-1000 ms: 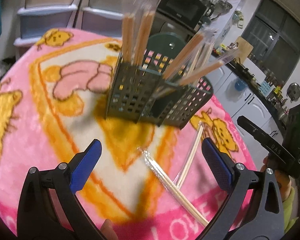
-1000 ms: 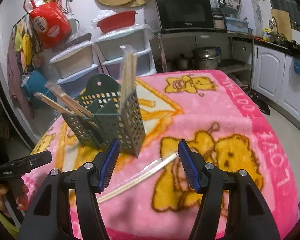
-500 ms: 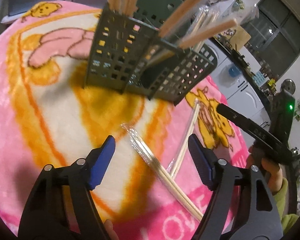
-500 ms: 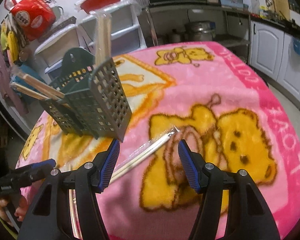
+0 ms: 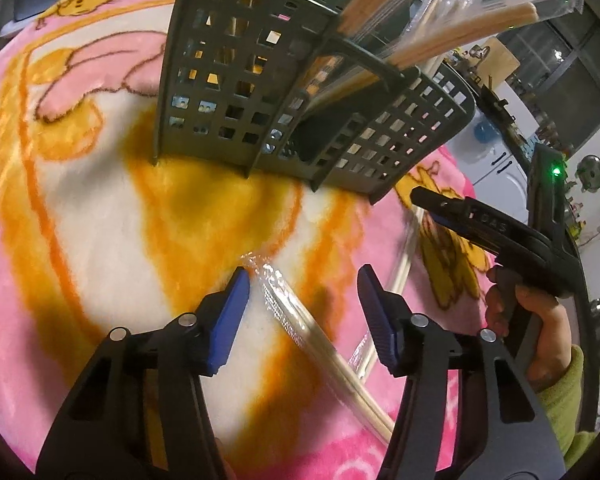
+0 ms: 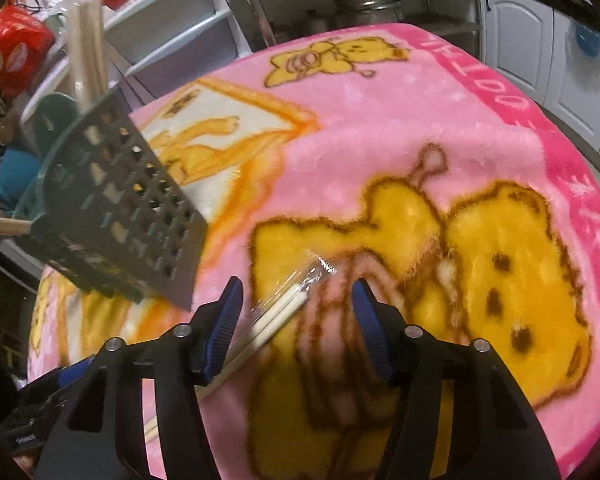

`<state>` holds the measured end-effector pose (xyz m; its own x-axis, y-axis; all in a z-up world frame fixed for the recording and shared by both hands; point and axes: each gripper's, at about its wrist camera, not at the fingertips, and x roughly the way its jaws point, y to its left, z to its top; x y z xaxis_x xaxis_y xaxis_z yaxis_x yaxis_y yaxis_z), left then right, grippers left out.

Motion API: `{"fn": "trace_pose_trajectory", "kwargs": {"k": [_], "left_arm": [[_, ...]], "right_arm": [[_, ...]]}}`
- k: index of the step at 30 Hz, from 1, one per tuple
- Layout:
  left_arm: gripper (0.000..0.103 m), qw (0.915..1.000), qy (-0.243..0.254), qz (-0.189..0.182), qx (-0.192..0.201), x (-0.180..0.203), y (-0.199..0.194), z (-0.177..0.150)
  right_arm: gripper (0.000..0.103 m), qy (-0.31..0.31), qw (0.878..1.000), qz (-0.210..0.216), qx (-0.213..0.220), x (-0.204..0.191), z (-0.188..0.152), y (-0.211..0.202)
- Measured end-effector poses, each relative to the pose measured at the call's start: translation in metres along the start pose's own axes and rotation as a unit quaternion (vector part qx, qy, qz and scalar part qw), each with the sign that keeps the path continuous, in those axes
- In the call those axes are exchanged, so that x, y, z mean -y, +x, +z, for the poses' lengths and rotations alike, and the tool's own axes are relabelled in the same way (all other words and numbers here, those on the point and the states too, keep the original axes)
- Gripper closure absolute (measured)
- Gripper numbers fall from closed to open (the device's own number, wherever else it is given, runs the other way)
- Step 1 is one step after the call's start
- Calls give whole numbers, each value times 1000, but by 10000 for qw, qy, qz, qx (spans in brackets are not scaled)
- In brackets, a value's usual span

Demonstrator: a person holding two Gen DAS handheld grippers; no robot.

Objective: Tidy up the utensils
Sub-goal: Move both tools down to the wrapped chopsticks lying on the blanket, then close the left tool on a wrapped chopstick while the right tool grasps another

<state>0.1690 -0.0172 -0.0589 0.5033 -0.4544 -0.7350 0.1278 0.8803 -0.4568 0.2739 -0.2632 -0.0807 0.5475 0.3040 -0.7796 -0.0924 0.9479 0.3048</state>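
Both claws are open, closing in. The left gripper straddles wrapped chopsticks lying flat, tip pointing toward the basket. The right gripper straddles another pair, slanting away from the basket.

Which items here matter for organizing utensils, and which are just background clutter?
Job items:
- wrapped chopsticks between the left gripper fingers
- second wrapped pair at the right gripper
- dark slotted utensil caddy holding more pairs

Clutter:
- pink bear blanket
- drawer unit
- metal pot
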Motion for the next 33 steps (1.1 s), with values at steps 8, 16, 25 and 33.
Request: {"fn": "trace_pose_trajectory", "kwargs": {"k": [8,16,25,33], "left_arm": [[80,9994,74,326,118,3,4,5],[92,9986,110,494,162,-2,2,5],[98,9995,-196,189,128,-22,-7,8],[99,9982,-94,-28,584,-17,-50,19]], "right_arm": [[77,-176,9993,-306,152,-3,3,8],[95,26,9994,5,332,2,-1,-1],[96,65,9952,621,752,-7,-6,-32],[96,-196,9890,927,1138,-26,-7,-69]]}}
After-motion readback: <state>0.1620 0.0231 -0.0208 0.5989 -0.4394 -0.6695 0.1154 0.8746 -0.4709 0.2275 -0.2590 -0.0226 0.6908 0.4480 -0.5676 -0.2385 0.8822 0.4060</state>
